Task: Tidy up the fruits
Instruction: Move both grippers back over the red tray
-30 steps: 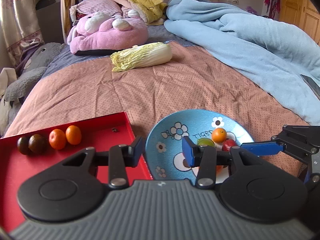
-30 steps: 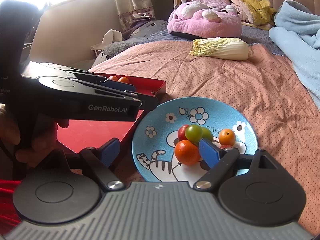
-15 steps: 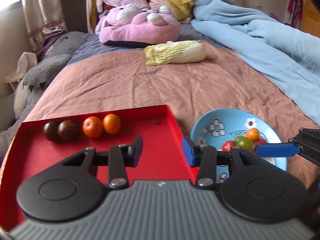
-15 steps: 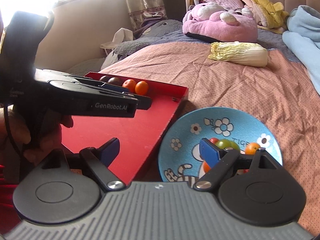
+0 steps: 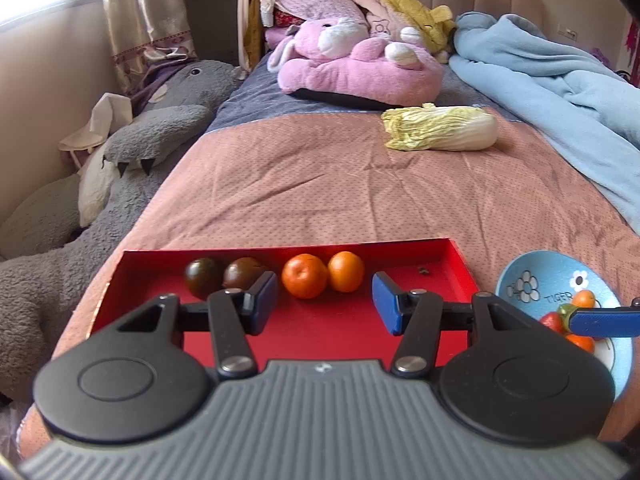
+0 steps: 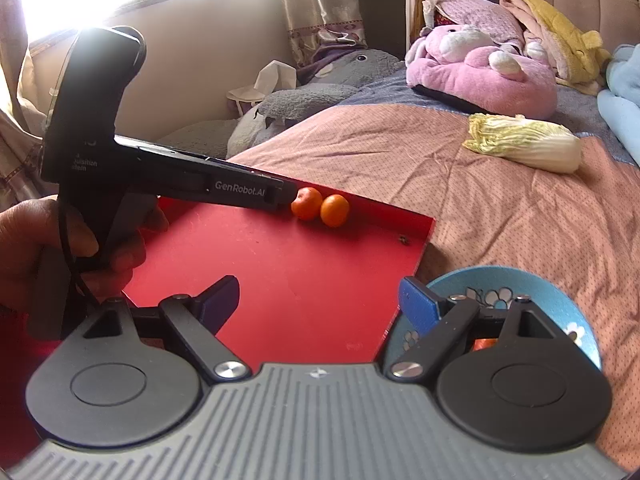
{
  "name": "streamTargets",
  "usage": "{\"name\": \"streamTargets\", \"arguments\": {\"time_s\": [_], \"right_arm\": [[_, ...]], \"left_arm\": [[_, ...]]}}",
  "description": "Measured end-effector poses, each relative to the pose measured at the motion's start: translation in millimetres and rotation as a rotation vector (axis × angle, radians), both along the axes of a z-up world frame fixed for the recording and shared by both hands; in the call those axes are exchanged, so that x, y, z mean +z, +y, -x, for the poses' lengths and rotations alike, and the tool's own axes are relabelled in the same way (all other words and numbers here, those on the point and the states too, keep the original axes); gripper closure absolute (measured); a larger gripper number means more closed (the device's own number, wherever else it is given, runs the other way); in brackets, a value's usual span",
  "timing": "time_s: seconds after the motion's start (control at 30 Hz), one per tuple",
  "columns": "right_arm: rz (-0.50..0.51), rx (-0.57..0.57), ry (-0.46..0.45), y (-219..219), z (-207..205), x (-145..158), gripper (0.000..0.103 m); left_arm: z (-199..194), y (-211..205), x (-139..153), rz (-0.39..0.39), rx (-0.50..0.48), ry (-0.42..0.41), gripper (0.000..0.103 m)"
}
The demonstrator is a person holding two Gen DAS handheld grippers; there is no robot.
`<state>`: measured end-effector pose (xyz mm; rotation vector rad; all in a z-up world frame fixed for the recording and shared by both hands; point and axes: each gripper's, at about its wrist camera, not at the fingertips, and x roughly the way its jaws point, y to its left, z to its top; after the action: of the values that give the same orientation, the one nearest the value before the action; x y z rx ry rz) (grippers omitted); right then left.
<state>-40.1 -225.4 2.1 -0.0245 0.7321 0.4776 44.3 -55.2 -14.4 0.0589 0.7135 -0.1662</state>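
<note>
A red tray [image 5: 400, 332] lies on the bed with two dark brown round fruits [image 5: 202, 278] and two oranges [image 5: 305, 287] in a row along its far wall. My left gripper [image 5: 324, 304] hovers over the tray just short of that row; its jaws are opening and nothing is between them. To the right, a blue flowered plate [image 5: 532, 280] holds an orange, a green and a red fruit [image 5: 584, 299]. My right gripper [image 6: 320, 300] stands open and empty, straddling the tray's right edge [image 6: 424, 240] and the plate [image 6: 560, 292]. The same oranges [image 6: 320, 206] show beyond it.
A napa cabbage [image 5: 440, 133] lies farther up the pink bedspread. A pink plush rabbit [image 5: 360, 68], a grey plush toy [image 5: 132, 168] on the left and a blue blanket [image 5: 560, 92] on the right border the bed. A hand [image 6: 36, 248] holds the left gripper's handle.
Both grippers have swung left, from over the plate to over the red tray. The left gripper's jaws have widened. The fruits have not moved.
</note>
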Motion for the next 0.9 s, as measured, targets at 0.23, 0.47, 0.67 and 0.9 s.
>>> {"name": "streamTargets", "arguments": {"time_s": [0.23, 0.47, 0.67, 0.9], "right_arm": [[0.006, 0.025, -0.019, 25.9, -18.2, 3.6, 0.013], [0.034, 0.032, -0.028, 53.9, -50.3, -8.1, 0.015], [0.069, 0.025, -0.005, 67.9, -79.3, -29.2, 0.034], [0.124, -0.016, 0.054, 69.5, -128.0, -61.0, 0.054]], "left_arm": [[-9.9, 26.7, 1.9, 0.014, 0.073, 0.011, 0.047], [-11.4, 65.2, 6.0, 0.041, 0.194, -0.015, 0.047], [-1.5, 88.1, 11.3, 0.178, 0.277, -0.027, 0.047], [-11.7, 66.7, -1.8, 0.132, 0.211, 0.02, 0.047]]}}
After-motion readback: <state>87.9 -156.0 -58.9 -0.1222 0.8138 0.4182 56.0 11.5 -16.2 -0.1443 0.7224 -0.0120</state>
